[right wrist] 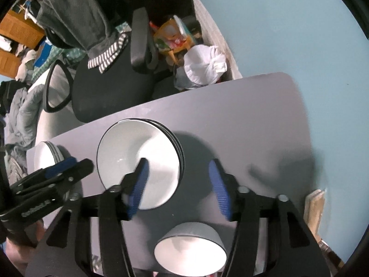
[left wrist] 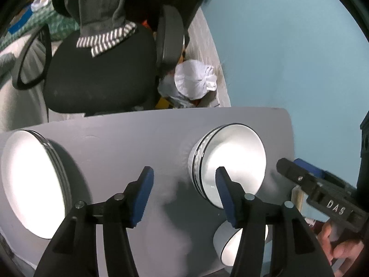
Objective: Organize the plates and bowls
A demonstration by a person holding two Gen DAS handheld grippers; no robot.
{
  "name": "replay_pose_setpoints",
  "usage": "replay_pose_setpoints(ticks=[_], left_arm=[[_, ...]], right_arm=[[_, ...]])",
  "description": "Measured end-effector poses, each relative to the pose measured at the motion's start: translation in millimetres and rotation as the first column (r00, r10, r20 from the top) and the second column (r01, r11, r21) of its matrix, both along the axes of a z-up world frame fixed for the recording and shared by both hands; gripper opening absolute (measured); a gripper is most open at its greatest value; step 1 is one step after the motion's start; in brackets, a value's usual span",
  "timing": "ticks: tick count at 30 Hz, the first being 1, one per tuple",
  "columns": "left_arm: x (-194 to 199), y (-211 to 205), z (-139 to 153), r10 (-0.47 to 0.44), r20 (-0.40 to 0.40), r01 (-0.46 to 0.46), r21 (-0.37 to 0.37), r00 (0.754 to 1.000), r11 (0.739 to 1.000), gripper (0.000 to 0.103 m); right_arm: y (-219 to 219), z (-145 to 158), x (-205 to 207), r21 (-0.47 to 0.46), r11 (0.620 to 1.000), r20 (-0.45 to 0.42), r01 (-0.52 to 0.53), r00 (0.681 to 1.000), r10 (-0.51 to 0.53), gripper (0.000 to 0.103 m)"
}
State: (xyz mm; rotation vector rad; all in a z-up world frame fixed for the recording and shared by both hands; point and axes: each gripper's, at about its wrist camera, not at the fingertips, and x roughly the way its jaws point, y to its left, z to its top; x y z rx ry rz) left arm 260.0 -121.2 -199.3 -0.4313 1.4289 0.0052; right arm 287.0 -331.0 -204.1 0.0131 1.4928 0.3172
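A stack of white plates (left wrist: 32,182) sits at the left of the grey table (left wrist: 129,143); it also shows small in the right wrist view (right wrist: 46,157). A stack of white bowls with dark rims (left wrist: 233,161) sits mid-table, also in the right wrist view (right wrist: 138,161). A single white bowl (right wrist: 191,251) sits near the front edge, also in the left wrist view (left wrist: 233,244). My left gripper (left wrist: 184,196) is open and empty above the table, between the plates and the bowls. My right gripper (right wrist: 177,187) is open and empty above the bowl stack's right side.
A black office chair (left wrist: 99,69) with clothes draped on it stands behind the table. A white bundle (left wrist: 196,80) and clutter lie on the floor by the blue wall (left wrist: 288,46). The table's far edge and rounded right corner are near the wall.
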Motion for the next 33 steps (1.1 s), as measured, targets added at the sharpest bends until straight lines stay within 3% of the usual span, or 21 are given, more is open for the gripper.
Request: replay_pose_setpoints(ticks=[13, 16, 23, 33], left_arm=[[-34.1, -1.6, 66.2, -0.122, 0.12, 0.111, 0.096, 0.985, 0.989, 0.059], [-41.8, -1.0, 81.1, -0.123, 0.145, 0.11, 0.093, 0.982, 0.99, 0.071], [-60.5, -6.4, 113.2, -0.163, 0.204, 0.141, 0.116, 0.965, 0.983, 0.071], [-75.9, -15.7, 134.6, -0.209, 0.237, 0.182, 0.129, 0.949, 0.975, 0.078]], right_arm=[[-6.7, 60.5, -23.0, 0.023, 0.999, 0.136, 0.026, 0.99, -0.029, 0.068], [-6.0, 74.2, -28.1, 0.04, 0.999, 0.158, 0.03, 0.987, -0.036, 0.068], [-5.0, 101.1, -42.7, 0.035, 0.999, 0.23, 0.033, 0.972, -0.04, 0.069], [-9.4, 128.6, -67.9, 0.029, 0.998, 0.303, 0.062, 0.951, -0.068, 0.069]])
